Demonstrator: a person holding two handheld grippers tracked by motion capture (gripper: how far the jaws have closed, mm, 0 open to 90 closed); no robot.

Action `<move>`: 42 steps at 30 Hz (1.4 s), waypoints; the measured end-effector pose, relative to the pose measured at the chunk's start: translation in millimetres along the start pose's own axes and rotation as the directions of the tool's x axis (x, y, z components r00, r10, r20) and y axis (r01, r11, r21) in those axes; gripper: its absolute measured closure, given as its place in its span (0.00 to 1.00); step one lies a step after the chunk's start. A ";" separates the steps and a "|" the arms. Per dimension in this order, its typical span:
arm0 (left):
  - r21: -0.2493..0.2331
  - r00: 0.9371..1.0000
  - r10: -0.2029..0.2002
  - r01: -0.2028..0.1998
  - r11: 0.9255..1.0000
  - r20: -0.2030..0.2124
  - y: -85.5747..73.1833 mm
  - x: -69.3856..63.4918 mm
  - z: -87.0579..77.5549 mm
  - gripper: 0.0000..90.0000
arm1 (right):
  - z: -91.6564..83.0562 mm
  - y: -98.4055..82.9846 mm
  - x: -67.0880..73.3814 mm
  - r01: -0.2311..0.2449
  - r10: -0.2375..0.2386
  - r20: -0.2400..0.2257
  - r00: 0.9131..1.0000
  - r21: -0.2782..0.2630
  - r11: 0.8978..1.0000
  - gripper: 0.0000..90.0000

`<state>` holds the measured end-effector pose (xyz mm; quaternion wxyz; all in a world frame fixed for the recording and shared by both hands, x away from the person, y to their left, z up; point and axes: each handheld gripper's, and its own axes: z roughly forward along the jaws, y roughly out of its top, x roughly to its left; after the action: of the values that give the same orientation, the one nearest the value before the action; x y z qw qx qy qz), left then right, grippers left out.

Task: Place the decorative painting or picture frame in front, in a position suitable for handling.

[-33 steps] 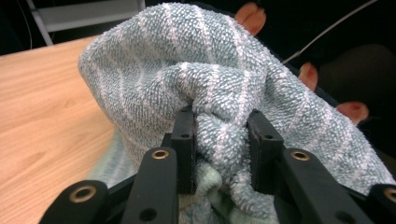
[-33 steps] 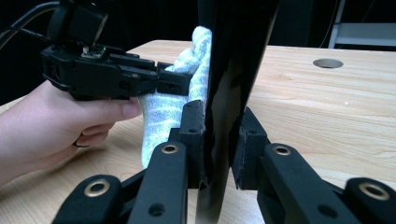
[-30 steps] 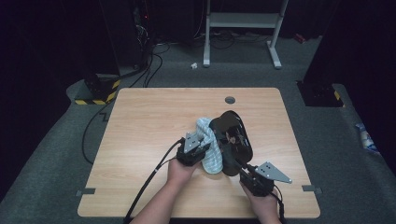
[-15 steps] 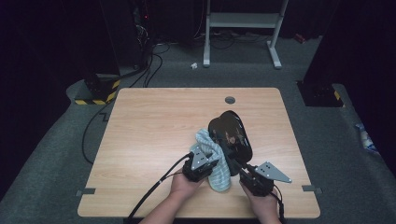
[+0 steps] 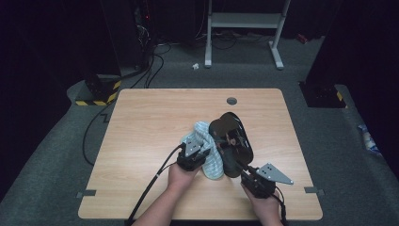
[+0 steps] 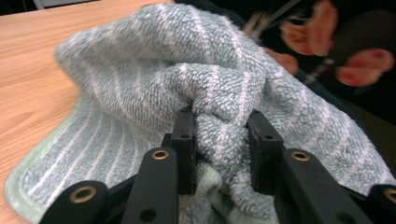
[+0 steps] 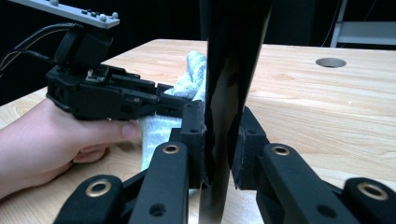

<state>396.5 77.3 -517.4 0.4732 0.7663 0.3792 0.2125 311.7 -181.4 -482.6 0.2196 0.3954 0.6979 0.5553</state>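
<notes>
The left gripper has its two black jaws closed on a bunched fold of a pale green-grey terry towel with thin white stripes, the pads pressing the thick pile from both sides. The towel mounds up in front of the jaws, and its hemmed edge lies flat on the light wooden tabletop at lower left. Behind the towel, blurred, is a black surface with reddish floral marks.

Table evenly lit, surroundings dark; close gripper views soft, background blurred.
</notes>
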 end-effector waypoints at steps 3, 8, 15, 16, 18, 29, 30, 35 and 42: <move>0.006 1.000 0.021 -0.021 1.000 0.019 -1.0 -9.5 -1.6 0.76 | 0.3 0.7 0.9 -0.004 0.004 0.000 1.000 0.005 1.000 0.84; 0.007 0.999 0.031 -0.031 0.999 0.028 -2.0 -15.2 -1.1 0.76 | -0.6 1.7 0.2 -0.016 0.016 0.000 1.000 0.016 1.000 0.79; 0.011 0.999 0.026 -0.026 1.000 0.034 -1.5 -15.5 -1.6 0.76 | -11.4 13.8 -3.8 -0.045 0.045 0.001 0.999 -0.027 0.999 0.60; 0.012 0.999 0.025 -0.026 1.000 0.036 -1.5 -16.0 -1.7 0.76 | -15.0 17.2 -4.0 -0.048 0.048 0.004 0.999 -0.041 0.998 0.59; 0.014 0.999 0.029 -0.030 0.999 0.041 -1.8 -17.5 -2.2 0.76 | -22.4 25.5 -4.1 -0.038 0.039 0.009 0.999 -0.071 0.997 0.60; 0.013 0.997 0.018 -0.019 1.000 0.077 -1.1 -28.3 -4.3 0.76 | -26.8 50.2 0.8 0.005 -0.001 0.035 0.999 -0.124 0.992 0.86; 0.011 0.996 0.018 -0.019 1.000 0.083 -0.9 -29.7 -4.4 0.76 | -24.7 50.7 1.7 0.012 -0.007 0.044 0.999 -0.124 0.992 0.86; 0.002 0.993 0.033 -0.033 0.999 0.114 -1.2 -44.0 -4.8 0.76 | -20.0 51.3 0.2 0.007 0.001 0.058 0.998 -0.133 0.991 0.87; -0.021 0.985 0.052 -0.049 0.999 0.166 -0.7 -63.0 -13.7 0.76 | -20.6 49.5 -3.9 -0.011 0.018 0.052 0.998 -0.144 0.989 0.87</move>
<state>347.6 35.9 -509.6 0.5042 0.7867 0.3169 0.1628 313.9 -193.4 -430.3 0.2622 0.3983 0.6470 0.5950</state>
